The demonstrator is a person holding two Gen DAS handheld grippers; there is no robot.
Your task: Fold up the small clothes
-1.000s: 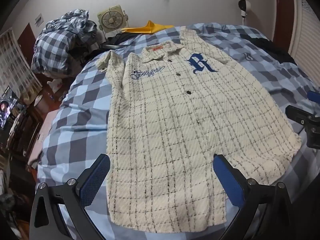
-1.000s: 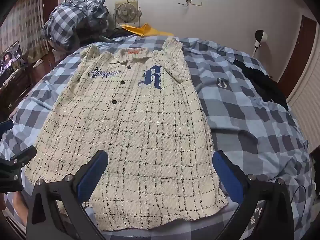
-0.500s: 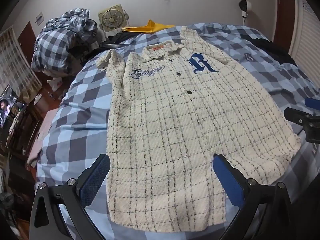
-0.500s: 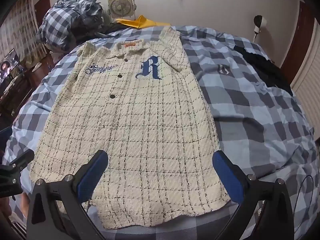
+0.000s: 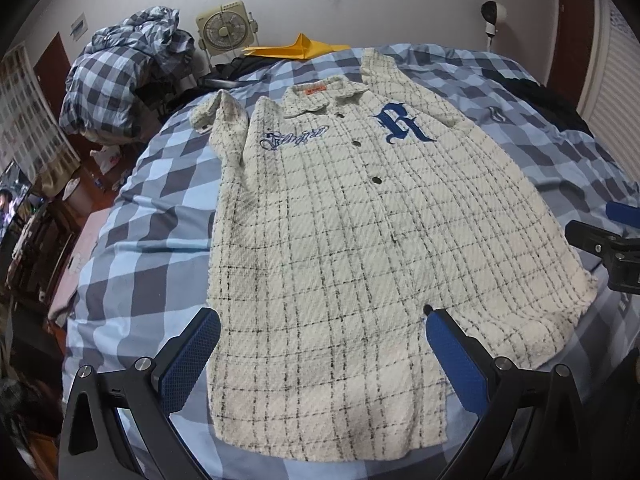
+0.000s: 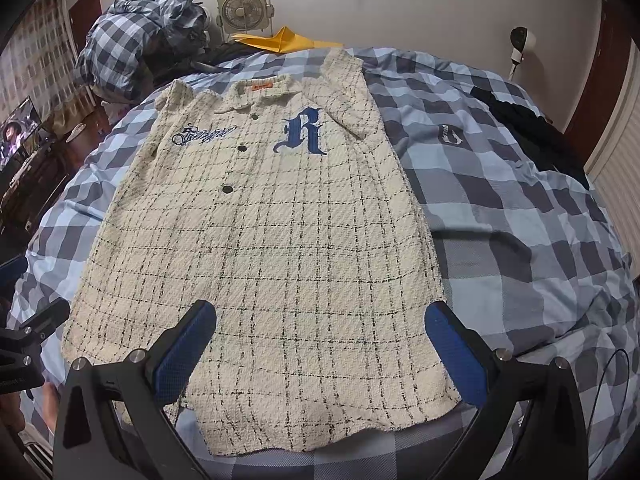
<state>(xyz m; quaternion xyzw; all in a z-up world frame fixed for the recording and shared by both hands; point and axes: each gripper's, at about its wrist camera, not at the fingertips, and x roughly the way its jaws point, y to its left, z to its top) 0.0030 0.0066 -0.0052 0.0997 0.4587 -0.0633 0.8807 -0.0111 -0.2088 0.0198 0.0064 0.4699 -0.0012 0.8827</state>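
A cream shirt (image 5: pixel 344 248) with a black grid pattern, dark buttons and a blue letter R lies flat and face up on a blue checked bed, collar toward the far wall. Both short sleeves are folded in at the shoulders. My left gripper (image 5: pixel 320 344) hovers open over the hem's left part, nothing between its blue pads. In the right wrist view the same shirt (image 6: pixel 256 264) fills the middle, and my right gripper (image 6: pixel 320 340) stands open above the hem's right part. Each gripper shows at the edge of the other's view.
The checked bed cover (image 6: pixel 520 240) spreads wide to the right, with dark clothing (image 6: pixel 532 132) near the far right edge. A heap of checked bedding (image 5: pixel 120 80), a small fan (image 5: pixel 222 28) and a yellow item (image 5: pixel 300 46) sit at the head. Cluttered furniture (image 5: pixel 36 240) lines the left side.
Both grippers have shifted slightly, the right one moving a little lower and closer over the hem. The shirt has not moved and both stay open.
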